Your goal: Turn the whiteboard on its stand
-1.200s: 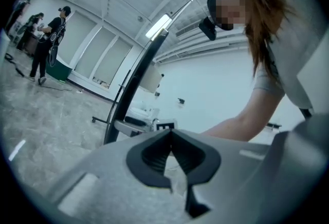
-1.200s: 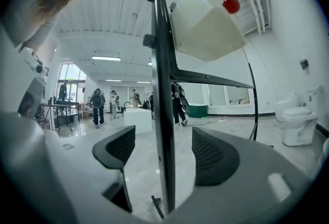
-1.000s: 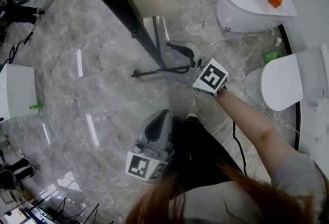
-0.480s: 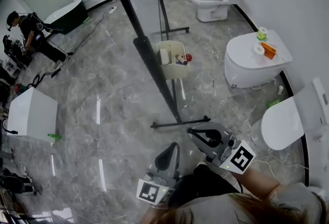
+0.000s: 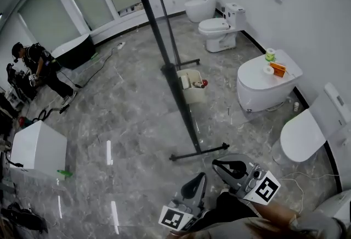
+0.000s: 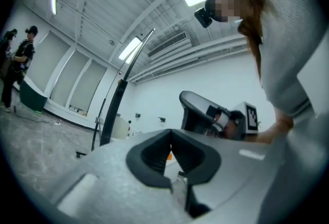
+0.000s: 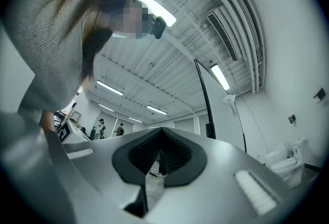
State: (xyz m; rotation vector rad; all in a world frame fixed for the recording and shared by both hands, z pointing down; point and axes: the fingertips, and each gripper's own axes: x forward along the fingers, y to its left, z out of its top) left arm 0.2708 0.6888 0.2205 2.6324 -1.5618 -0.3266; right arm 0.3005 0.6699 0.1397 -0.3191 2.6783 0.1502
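Left gripper (image 5: 201, 177) and right gripper (image 5: 217, 163), jaws together on nothing, hover near the edge-on whiteboard (image 5: 159, 40); black-and-white square markers (image 5: 266, 188) face up.

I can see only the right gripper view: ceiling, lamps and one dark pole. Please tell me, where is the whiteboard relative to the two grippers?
Observer: In the head view the whiteboard stands edge-on ahead of both. Neither the left gripper nor the right gripper touches it.
Operator: Does the left gripper hold something?
Observer: No. The left gripper view shows its jaws together, with nothing between them.
Operator: What is nearest in front of me?
Observer: The stand's foot bar, just ahead of the right gripper and apart from it.
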